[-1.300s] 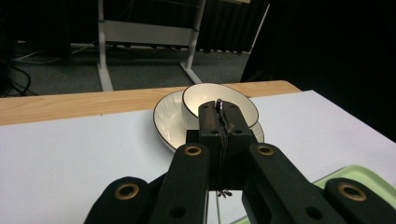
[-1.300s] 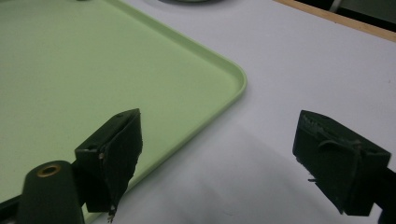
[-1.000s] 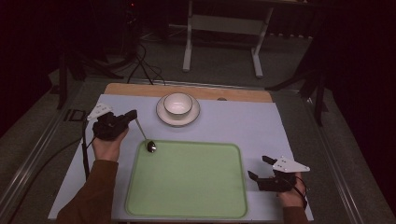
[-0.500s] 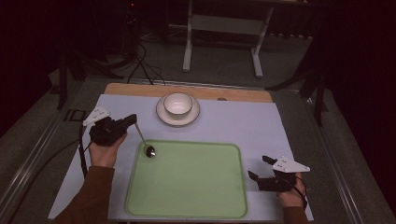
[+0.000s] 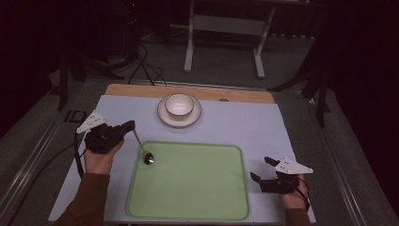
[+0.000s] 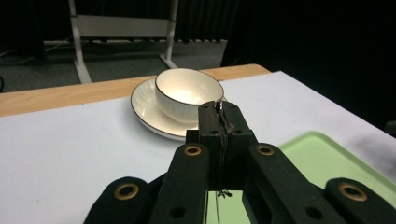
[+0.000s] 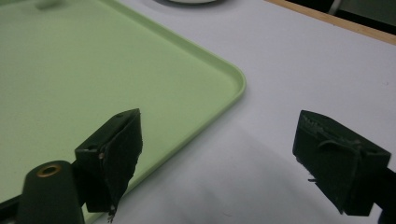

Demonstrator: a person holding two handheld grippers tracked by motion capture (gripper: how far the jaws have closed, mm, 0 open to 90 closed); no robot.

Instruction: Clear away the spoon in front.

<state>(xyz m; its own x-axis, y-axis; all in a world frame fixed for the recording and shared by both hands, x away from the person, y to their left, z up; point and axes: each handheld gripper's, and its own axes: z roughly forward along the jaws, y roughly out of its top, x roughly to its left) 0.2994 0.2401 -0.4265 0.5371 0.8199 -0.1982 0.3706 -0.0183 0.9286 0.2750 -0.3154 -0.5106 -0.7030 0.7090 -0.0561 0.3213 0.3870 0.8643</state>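
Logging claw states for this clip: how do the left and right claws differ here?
The left claw is shut on the spoon handle; the right claw is open and holds nothing. The left sits beside the green tray's far-left corner, the right off its right edge. Both are black and hand-held.
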